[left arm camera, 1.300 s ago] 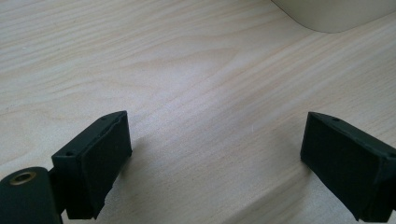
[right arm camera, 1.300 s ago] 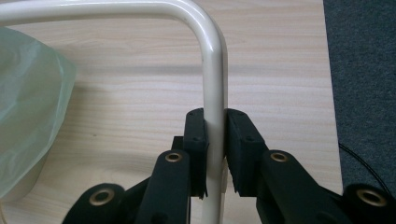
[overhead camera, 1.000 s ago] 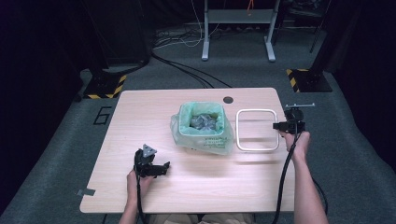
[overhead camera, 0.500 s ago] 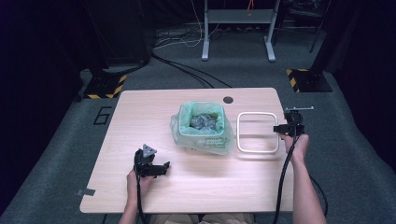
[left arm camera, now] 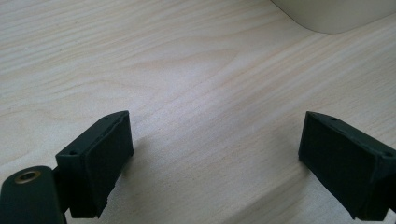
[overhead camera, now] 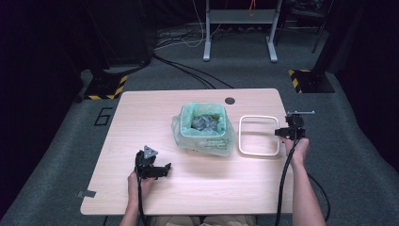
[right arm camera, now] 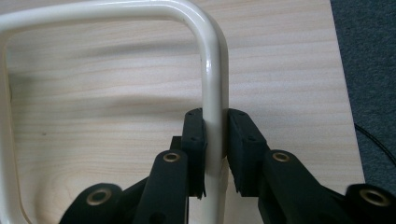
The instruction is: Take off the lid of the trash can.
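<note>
One wooden table (overhead camera: 197,188) carried one bin lined with a green bag (overhead camera: 205,128), taken here as the landmark. One white rectangular frame (overhead camera: 258,135) lay flat just right of the bin. Two grippers were present: the left gripper (overhead camera: 160,170), near the bin's front-left, stood wide and empty; the right gripper (right arm camera: 215,154) clamped the frame's far rail. The right gripper view alone revealed pads (right arm camera: 194,140) pressing that rail.

Bright tabletop, dark surroundings, soft shadows
</note>
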Demonstrator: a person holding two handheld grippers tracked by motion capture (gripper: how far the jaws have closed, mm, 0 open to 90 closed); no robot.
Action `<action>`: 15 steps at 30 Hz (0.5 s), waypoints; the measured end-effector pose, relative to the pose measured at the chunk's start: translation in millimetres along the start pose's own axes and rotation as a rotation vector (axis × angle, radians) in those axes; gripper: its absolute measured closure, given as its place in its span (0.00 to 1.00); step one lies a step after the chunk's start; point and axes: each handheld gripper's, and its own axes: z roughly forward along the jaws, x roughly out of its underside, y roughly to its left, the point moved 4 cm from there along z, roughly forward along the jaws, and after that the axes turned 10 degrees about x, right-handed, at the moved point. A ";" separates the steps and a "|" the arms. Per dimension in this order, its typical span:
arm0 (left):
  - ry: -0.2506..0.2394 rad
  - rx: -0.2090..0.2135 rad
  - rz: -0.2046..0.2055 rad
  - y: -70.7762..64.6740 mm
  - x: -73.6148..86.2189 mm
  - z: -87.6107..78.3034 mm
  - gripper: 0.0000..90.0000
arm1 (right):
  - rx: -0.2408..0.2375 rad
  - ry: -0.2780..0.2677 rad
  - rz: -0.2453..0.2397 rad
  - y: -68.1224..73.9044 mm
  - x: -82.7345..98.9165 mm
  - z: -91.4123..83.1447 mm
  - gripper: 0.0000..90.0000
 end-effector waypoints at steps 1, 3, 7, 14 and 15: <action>0.001 0.000 0.000 0.0 0.0 0.0 0.11 | -0.001 -0.003 0.008 -0.6 0.0 0.7 0.86; 0.001 0.000 0.001 0.1 0.0 -0.1 0.11 | 0.001 -0.004 0.014 -1.6 -0.1 1.8 0.86; 0.001 0.000 0.000 0.1 0.0 -0.1 0.11 | 0.005 0.007 0.024 -2.9 0.5 4.9 0.86; 0.000 0.000 0.000 0.1 0.0 -0.1 0.11 | 0.007 0.022 0.044 -5.4 1.9 10.8 0.86; 0.000 -0.001 0.000 0.0 0.0 -0.1 0.11 | 0.009 0.026 0.046 -5.9 2.2 11.8 0.85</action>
